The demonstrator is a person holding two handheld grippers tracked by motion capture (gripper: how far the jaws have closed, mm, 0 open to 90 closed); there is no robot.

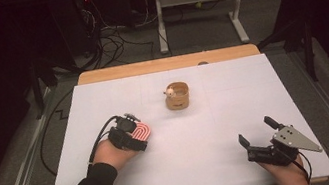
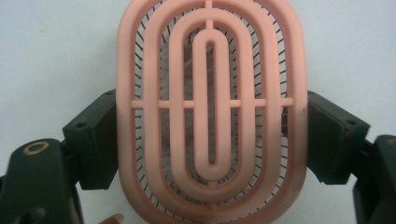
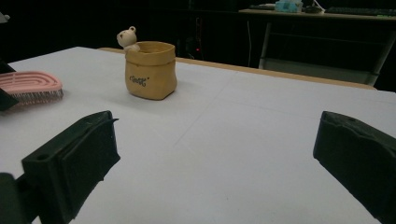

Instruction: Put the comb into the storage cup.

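White table (image 1: 200, 137), pot (image 3: 150, 70), label unreadable

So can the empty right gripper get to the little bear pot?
Probably yes. The right gripper stands open and empty, and bare table lies between it and the pot; the pink brush sits off to the side.

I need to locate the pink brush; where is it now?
The pink brush sits at the table's left in the high view, between the left gripper fingers, nearer the person than the yellow pot.
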